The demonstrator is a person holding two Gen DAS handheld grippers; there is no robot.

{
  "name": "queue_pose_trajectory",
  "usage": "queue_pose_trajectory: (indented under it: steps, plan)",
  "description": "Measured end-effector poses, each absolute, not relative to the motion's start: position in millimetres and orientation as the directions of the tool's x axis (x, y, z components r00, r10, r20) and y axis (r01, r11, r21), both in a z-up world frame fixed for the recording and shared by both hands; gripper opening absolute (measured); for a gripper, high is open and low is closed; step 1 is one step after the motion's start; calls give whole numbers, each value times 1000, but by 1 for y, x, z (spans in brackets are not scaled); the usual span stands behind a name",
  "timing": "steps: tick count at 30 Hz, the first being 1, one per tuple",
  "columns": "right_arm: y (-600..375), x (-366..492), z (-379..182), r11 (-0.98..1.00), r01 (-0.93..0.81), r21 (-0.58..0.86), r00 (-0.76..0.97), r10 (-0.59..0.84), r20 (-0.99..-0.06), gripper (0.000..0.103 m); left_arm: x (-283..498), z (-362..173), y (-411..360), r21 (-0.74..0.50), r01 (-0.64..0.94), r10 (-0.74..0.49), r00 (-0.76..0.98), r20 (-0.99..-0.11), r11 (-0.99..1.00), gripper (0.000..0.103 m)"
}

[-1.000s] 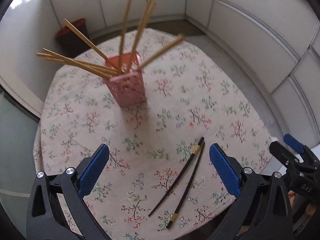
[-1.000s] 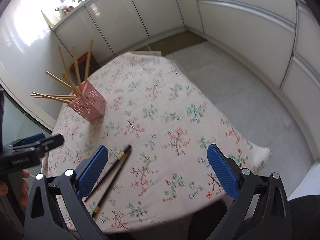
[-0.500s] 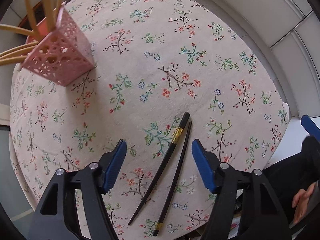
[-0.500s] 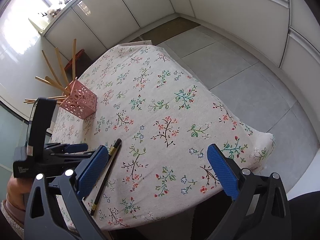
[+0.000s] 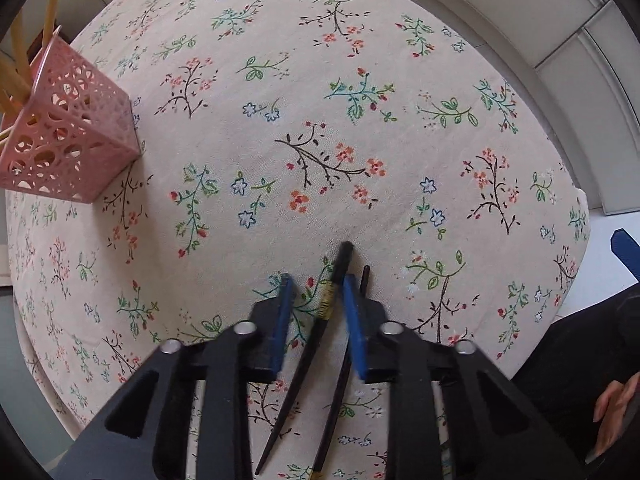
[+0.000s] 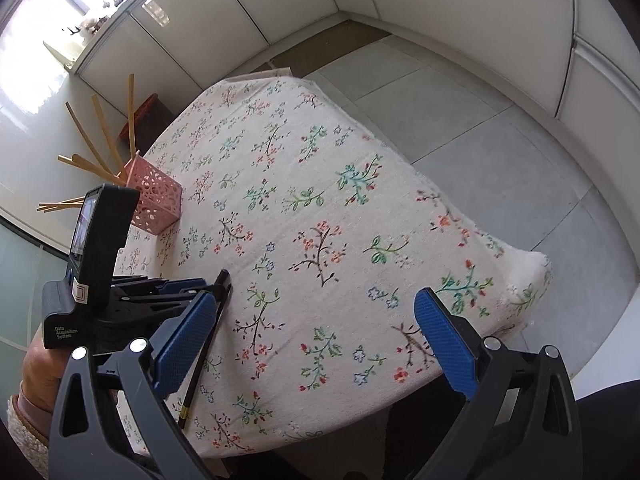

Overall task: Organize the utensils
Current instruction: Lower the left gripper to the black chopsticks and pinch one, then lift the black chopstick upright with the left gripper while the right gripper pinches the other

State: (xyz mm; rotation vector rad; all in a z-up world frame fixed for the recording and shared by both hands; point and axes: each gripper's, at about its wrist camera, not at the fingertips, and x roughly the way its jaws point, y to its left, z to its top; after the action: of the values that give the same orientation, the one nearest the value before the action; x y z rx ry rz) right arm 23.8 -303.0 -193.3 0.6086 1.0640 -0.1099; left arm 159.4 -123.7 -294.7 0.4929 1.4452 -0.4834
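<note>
Two black chopsticks lie on the floral tablecloth near the front edge. My left gripper is low over them, jaws narrowed but still apart; the gold-banded chopstick lies between the pads, untouched, and the second chopstick passes under the right pad. A pink perforated holder with several wooden chopsticks stands at far left. In the right wrist view my right gripper is wide open and empty above the table's front; the left gripper, black chopsticks and holder show at left.
The table edge drops to a grey tiled floor on the right and front. White cabinets line the back wall. A dark red bin stands behind the table.
My left gripper has come down and forward over the black chopsticks, and its jaws have narrowed around one. My right gripper has stayed open, shifting only slightly.
</note>
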Motion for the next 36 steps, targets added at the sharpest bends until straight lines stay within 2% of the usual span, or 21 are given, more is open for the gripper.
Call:
queue_pose_trajectory:
  steps: [4,12,17,20,21,22,23,24,25,31,36]
  plan:
    - [-281,38,-197,853,334,401,465,221,-857,96,163,-293,-110,17,568,-34,78,-996,823,6]
    - [-197,90,-225,900,284,331,263,259,-930,96,167,-260,-36,22,472,-57,152,-987,881,6]
    - [-146,115,-245,932,251,262,182,221,-958,88,162,-221,10,36,382,-66,253,-965,924,6]
    - [-116,127,-251,965,207,163,154,132,-979,80,164,-201,43,9,320,-91,294,-951,947,6]
    - [-109,129,-250,972,200,122,154,92,-984,71,163,-196,37,7,306,-92,305,-948,952,6]
    - [-104,129,-249,976,200,91,156,60,-986,56,164,-194,36,3,294,-94,315,-944,956,6]
    - [-100,129,-246,978,195,68,164,35,-986,46,165,-190,42,-6,286,-102,324,-941,958,6]
    - [-97,129,-244,982,181,54,172,22,-985,24,162,-189,39,-12,282,-108,330,-938,959,6]
    - [-95,129,-243,984,169,57,176,27,-984,8,162,-185,36,-14,278,-112,339,-934,960,6]
    - [-110,124,-239,963,191,190,229,144,-963,5,157,-170,36,-44,274,-149,376,-914,961,6]
    - [-143,100,-192,925,119,361,349,302,-887,5,145,-146,37,-119,273,-229,417,-880,954,6]
